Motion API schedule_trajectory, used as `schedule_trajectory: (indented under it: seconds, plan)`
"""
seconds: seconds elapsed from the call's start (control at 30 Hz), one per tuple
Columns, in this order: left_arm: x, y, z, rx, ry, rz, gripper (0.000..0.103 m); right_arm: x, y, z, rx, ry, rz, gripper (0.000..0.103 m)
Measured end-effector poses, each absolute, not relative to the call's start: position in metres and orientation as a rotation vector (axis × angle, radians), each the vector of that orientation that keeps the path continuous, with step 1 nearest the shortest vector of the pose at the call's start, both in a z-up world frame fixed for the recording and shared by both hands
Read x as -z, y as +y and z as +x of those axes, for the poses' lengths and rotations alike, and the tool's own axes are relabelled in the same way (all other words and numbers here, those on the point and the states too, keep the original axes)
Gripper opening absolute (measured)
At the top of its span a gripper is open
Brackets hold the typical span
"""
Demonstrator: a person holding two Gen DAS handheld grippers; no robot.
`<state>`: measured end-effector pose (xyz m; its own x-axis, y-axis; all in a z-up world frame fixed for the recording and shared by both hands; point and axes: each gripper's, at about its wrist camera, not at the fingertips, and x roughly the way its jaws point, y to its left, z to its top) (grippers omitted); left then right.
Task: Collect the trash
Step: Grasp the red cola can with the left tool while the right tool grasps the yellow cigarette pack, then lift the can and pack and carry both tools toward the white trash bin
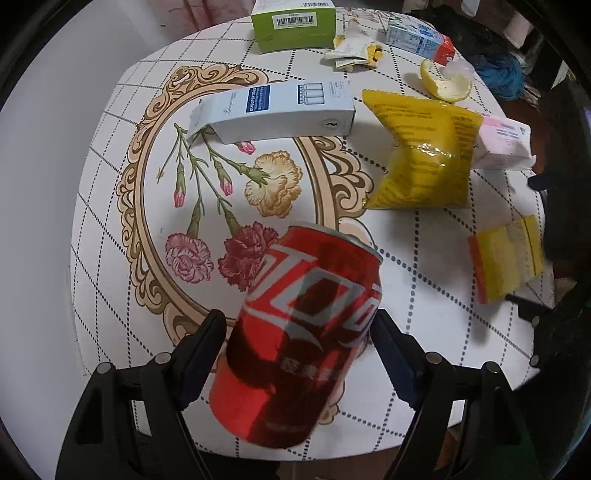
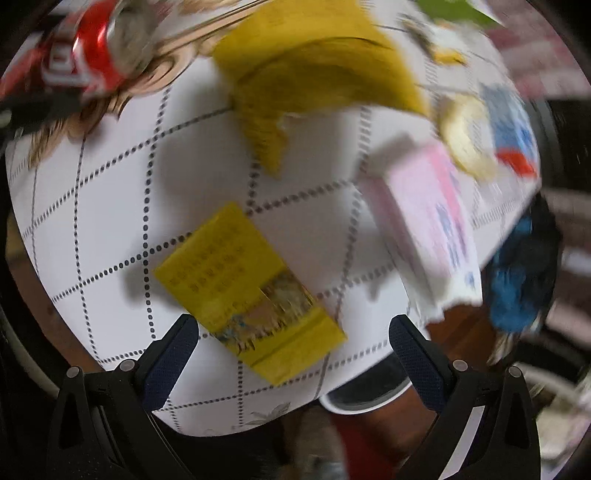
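A red soda can (image 1: 299, 332) stands tilted between the fingers of my left gripper (image 1: 299, 332), which touch its sides; it also shows in the right wrist view (image 2: 85, 59) at top left. My right gripper (image 2: 291, 336) is open above a small flat yellow packet (image 2: 243, 291) near the table edge; the packet also shows in the left wrist view (image 1: 506, 262). A large yellow bag (image 1: 424, 155) lies further in and shows blurred in the right wrist view (image 2: 314, 62).
On the flowered round table (image 1: 122, 229) lie a white-blue carton (image 1: 273, 110), a green box (image 1: 295, 26), a pink box (image 1: 506, 140), citrus peel (image 1: 443, 81), crumpled wrappers (image 1: 354, 51) and a blue-red carton (image 1: 421, 37). A white bowl rim (image 2: 365, 398) sits below the table edge.
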<state>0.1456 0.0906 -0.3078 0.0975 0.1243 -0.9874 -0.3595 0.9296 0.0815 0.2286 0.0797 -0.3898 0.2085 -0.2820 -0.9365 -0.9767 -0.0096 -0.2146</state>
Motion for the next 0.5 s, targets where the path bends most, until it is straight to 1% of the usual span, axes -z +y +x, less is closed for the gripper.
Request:
schedule_trajectory:
  seconds: [0.03,0.1,0.17,0.2,0.23,0.3,0.4,0.5]
  plan:
    - [0.308,0.091,0.144,-0.364,1.429,-0.195,0.078,0.396,0.087,0.218,-0.901,1.265,-1.517,0.1]
    - [0.31,0.089,0.141,-0.364,1.427,-0.195,0.079,0.406,0.085,0.192,-0.946,1.287,-1.496,0.099]
    - [0.315,0.089,0.153,-0.359,1.427,-0.194,0.078,0.409,0.089,0.191,-0.969,1.327,-1.484,0.096]
    - [0.315,0.09,0.151,-0.358,1.426,-0.192,0.078,0.412,0.095,0.188,-0.986,1.356,-1.465,0.091]
    - [0.314,0.089,0.153,-0.354,1.426,-0.194,0.072,0.41,0.096,0.189,-0.996,1.384,-1.445,0.085]
    - [0.316,0.089,0.153,-0.354,1.417,-0.19,0.072,0.413,0.096,0.182,-1.019,1.433,-1.392,0.079]
    - [0.316,0.087,0.153,-0.354,1.412,-0.193,0.072,0.418,0.084,0.169,-1.006,1.446,-1.333,0.078]
    - [0.314,0.085,0.152,-0.357,1.406,-0.202,0.072,0.417,0.056,0.183,-0.922,1.518,-1.132,0.076]
